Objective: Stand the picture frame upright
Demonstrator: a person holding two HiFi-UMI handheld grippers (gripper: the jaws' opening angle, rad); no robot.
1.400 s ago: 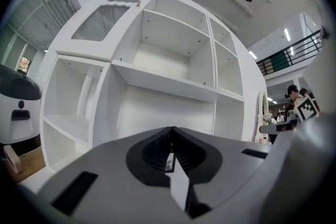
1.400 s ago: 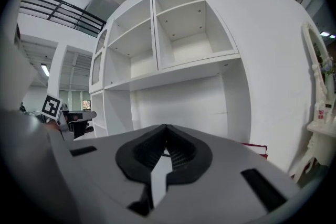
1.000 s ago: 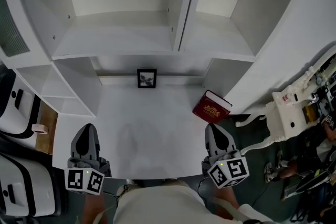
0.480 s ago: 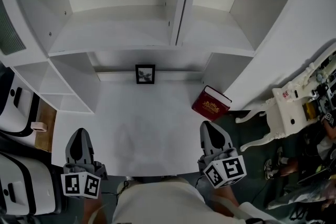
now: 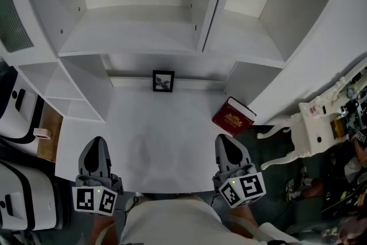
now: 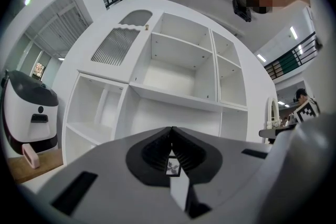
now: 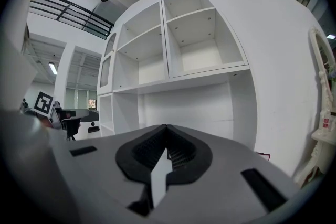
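A small black picture frame (image 5: 163, 81) with a dark print stands against the back wall of the white desk (image 5: 160, 140), its face towards me. It also shows tiny between the jaw bases in the left gripper view (image 6: 172, 166). My left gripper (image 5: 97, 142) hovers at the desk's near left edge, shut and empty (image 6: 171, 129). My right gripper (image 5: 224, 139) is at the near right edge, likewise shut on nothing (image 7: 166, 127). Both point level at the shelves, far short of the frame.
A red book (image 5: 233, 117) lies at the desk's right edge, just beyond the right gripper. White shelf compartments (image 5: 137, 26) rise above and beside the desk. A white carved chair (image 5: 312, 123) stands to the right, white appliances (image 5: 17, 117) to the left.
The right gripper has drifted slightly left, away from the red book. The head view has shifted a little. The frame and the left gripper stay where they were.
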